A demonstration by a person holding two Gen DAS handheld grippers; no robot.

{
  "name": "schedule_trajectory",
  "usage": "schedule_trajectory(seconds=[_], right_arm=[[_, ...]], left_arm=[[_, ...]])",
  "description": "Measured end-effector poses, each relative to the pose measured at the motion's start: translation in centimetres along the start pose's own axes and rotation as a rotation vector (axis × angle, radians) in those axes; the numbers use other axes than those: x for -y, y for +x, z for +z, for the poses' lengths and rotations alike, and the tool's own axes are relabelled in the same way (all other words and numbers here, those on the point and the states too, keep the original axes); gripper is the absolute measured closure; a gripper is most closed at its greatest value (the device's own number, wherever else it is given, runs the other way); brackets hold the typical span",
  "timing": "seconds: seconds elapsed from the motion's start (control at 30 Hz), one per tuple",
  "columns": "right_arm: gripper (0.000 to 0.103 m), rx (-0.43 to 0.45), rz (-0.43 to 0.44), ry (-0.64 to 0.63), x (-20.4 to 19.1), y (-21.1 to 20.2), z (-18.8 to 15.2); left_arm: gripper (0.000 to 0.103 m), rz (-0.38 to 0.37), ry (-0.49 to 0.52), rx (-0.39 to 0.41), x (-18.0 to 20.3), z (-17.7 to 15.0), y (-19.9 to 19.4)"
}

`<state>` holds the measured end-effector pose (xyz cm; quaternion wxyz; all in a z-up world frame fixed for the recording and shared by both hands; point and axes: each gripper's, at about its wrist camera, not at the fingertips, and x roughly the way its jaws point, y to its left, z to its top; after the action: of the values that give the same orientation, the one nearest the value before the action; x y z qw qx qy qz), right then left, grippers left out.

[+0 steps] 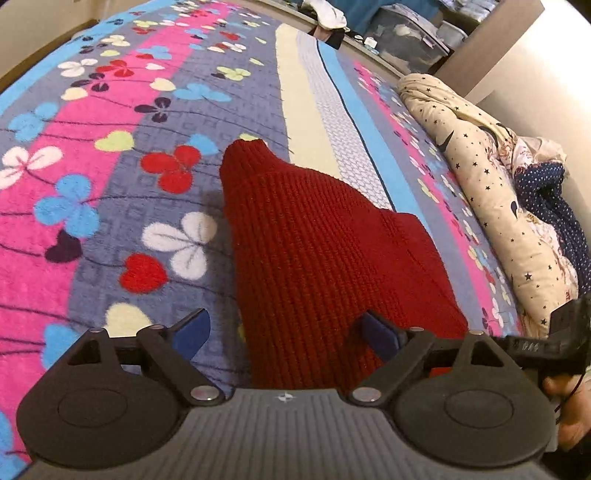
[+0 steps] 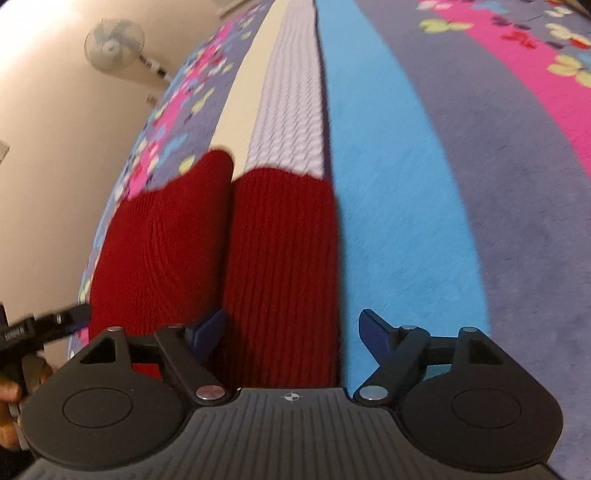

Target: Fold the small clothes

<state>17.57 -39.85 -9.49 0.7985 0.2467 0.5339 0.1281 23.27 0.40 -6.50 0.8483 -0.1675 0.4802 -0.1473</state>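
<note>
A small dark red ribbed knit garment [image 1: 317, 258] lies flat on the patterned blanket [image 1: 110, 147]. It narrows to a point at its far end. My left gripper [image 1: 284, 332] is open just above its near edge, holding nothing. In the right wrist view the same garment [image 2: 229, 258] shows as two folded lobes side by side. My right gripper [image 2: 293, 334] is open over the near end of the right lobe, holding nothing. Each gripper shows at the edge of the other's view: the right gripper [image 1: 546, 343] and the left gripper [image 2: 48, 325].
A heap of other clothes [image 1: 491, 177], cream with stars and dark blue with dots, lies along the blanket's right edge. Storage boxes [image 1: 406, 33] stand beyond the bed. A wall fan [image 2: 112, 42] is on the left wall. The blanket [image 2: 424, 184] stretches far ahead.
</note>
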Motion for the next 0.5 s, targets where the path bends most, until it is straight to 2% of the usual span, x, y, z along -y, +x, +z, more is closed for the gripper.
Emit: schedule_trajectory(seconds=[0.07, 0.23, 0.4, 0.5], right_arm=[[0.017, -0.006, -0.004, 0.004, -0.1, 0.4, -0.2], [0.014, -0.013, 0.017, 0.033, 0.2, 1.0, 0.0], [0.013, -0.009, 0.017, 0.026, 0.2, 1.1, 0.1], [0.017, -0.003, 0.011, 0.016, -0.1, 1.3, 0.2]], left_arm=[[0.010, -0.006, -0.014, -0.003, -0.1, 0.1, 0.2], [0.010, -0.007, -0.009, -0.004, -0.2, 0.0, 0.7], [0.010, -0.017, -0.013, -0.011, -0.4, 0.2, 1.1], [0.010, -0.021, -0.014, -0.013, -0.2, 0.3, 1.3]])
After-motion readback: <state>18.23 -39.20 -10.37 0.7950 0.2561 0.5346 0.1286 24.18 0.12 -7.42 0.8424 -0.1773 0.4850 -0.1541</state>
